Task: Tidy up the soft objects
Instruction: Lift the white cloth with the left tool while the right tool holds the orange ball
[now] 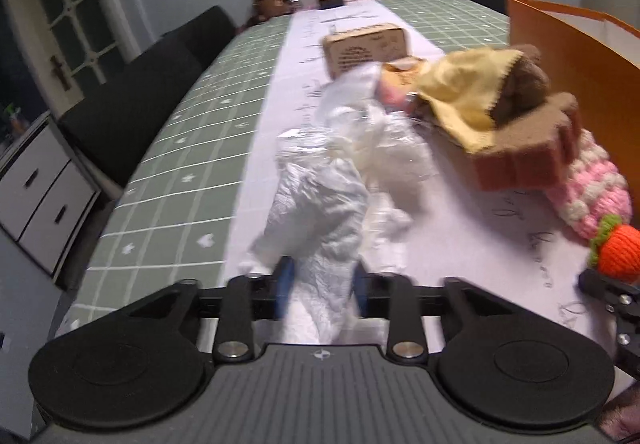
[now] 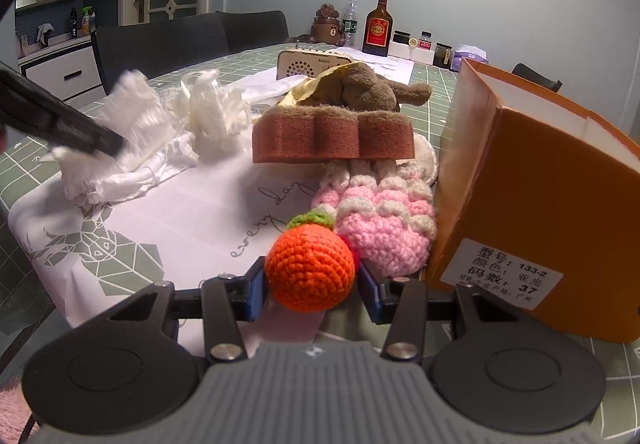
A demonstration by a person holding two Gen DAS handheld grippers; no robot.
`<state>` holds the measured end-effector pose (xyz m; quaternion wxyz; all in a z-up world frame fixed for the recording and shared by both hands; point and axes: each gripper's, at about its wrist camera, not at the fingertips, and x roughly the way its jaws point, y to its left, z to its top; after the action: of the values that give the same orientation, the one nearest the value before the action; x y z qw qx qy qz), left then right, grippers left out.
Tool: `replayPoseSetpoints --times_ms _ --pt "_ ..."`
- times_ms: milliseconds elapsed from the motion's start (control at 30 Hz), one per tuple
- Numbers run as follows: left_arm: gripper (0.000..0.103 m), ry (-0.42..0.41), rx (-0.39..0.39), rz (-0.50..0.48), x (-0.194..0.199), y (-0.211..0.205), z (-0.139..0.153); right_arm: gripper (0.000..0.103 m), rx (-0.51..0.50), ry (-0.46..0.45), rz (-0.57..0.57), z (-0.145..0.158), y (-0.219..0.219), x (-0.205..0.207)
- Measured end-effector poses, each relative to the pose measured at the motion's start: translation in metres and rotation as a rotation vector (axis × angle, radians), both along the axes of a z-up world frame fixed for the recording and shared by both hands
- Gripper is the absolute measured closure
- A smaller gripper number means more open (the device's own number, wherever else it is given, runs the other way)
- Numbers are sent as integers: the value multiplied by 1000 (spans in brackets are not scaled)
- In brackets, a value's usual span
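Note:
A crumpled white plastic bag (image 1: pixel 320 212) lies between the blue pads of my left gripper (image 1: pixel 322 284); the jaws stand apart around it and the picture is blurred there. My right gripper (image 2: pixel 312 284) is shut on an orange crocheted fruit (image 2: pixel 310 268) with a green top, just above the white runner. Beside it lies a pink-and-white crocheted piece (image 2: pixel 384 220). Behind that, a brown sponge (image 2: pixel 332 136) carries a brown plush toy (image 2: pixel 360 88) and a yellow cloth (image 1: pixel 464 84). Clear crumpled plastic (image 2: pixel 216 112) sits left of the sponge.
An open orange box (image 2: pixel 540 196) stands on end at the right, close to my right gripper. A wooden radio (image 2: pixel 308 64) sits behind the pile. Bottles (image 2: pixel 377 24) and jars line the table's far end. Dark chairs (image 1: pixel 132 116) stand along the left edge.

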<state>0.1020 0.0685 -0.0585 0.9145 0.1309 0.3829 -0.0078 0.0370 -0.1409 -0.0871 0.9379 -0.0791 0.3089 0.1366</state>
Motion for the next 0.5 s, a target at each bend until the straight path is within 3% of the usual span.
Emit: replayPoseSetpoints --times_ms 33,67,167,233,367,433,500 --pt "25 -5 1 -36 -3 -5 -1 56 -3 -1 1 0 0 0" --pt "20 -15 -4 -75 -9 -9 -1 56 -6 -1 2 -1 1 0" --pt "20 -39 -106 -175 -24 -7 8 56 -10 -3 6 -1 2 1" --pt "19 -54 -168 -172 -28 1 17 56 -9 -3 7 -1 2 1" --pt "10 -123 -135 -62 -19 19 27 56 -7 -2 8 -1 1 2" --pt "10 -63 -117 -25 -2 26 21 56 -7 -3 9 -1 1 2" --pt "10 15 -158 -48 8 32 11 56 -7 -1 10 -1 1 1"
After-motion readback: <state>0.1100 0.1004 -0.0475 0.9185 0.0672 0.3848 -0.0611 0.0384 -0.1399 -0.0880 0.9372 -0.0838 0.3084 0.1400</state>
